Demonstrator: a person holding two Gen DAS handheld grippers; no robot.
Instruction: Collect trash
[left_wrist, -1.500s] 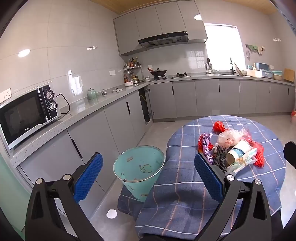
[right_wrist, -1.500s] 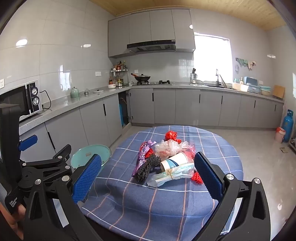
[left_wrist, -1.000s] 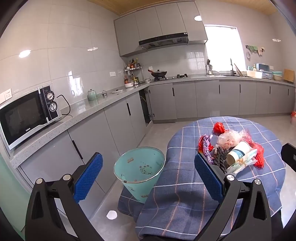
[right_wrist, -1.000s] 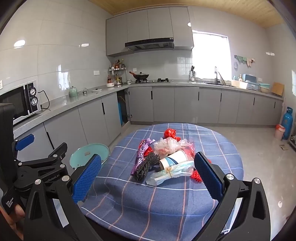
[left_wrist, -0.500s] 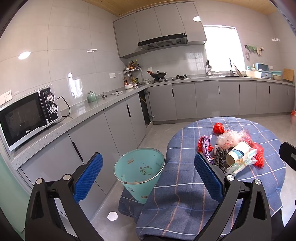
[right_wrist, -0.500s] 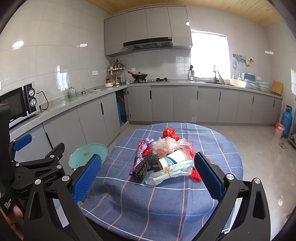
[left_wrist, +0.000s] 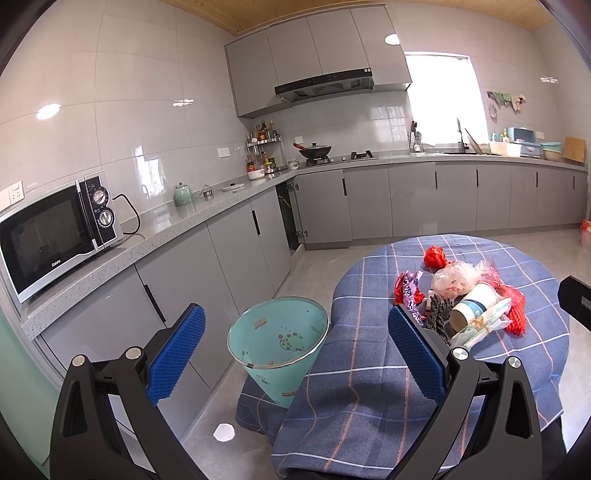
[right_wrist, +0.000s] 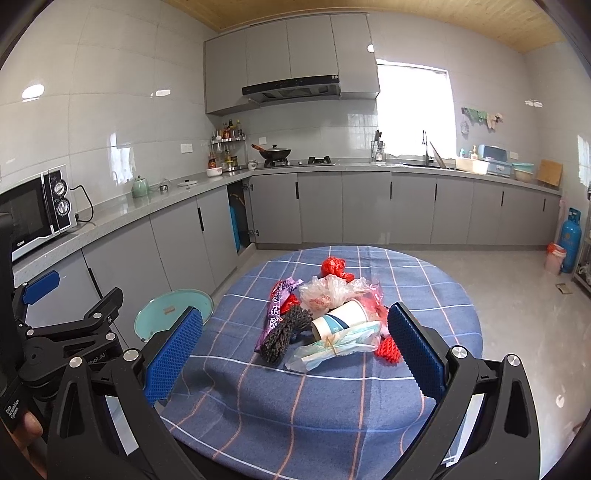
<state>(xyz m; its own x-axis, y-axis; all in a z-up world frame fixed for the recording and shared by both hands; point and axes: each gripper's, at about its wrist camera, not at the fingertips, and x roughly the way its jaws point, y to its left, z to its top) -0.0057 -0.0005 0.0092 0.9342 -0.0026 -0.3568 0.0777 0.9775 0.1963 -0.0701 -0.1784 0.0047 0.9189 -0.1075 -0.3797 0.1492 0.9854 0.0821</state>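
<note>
A heap of trash lies on the round table with the blue checked cloth (right_wrist: 332, 398): a paper cup (right_wrist: 341, 320) on its side, a clear plastic bag (right_wrist: 327, 290), a purple wrapper (right_wrist: 277, 312), a dark mesh piece (right_wrist: 284, 334), a pale wrapper (right_wrist: 338, 345) and red netting (right_wrist: 334, 266). The same paper cup (left_wrist: 474, 304) shows in the left wrist view. A teal bin (left_wrist: 279, 341) stands on the floor left of the table. My left gripper (left_wrist: 295, 349) is open above the bin. My right gripper (right_wrist: 295, 345) is open before the heap, holding nothing.
Grey cabinets and a countertop (left_wrist: 177, 230) run along the left and back walls, with a microwave (left_wrist: 55, 230) on the left. A blue gas cylinder (right_wrist: 570, 240) and a pink bin (right_wrist: 555, 257) stand at the far right. Bare floor (right_wrist: 517, 295) lies right of the table.
Both views have drifted only slightly; the heap sits a little nearer the right gripper. Nothing was grasped or moved, and both grippers stay open.
</note>
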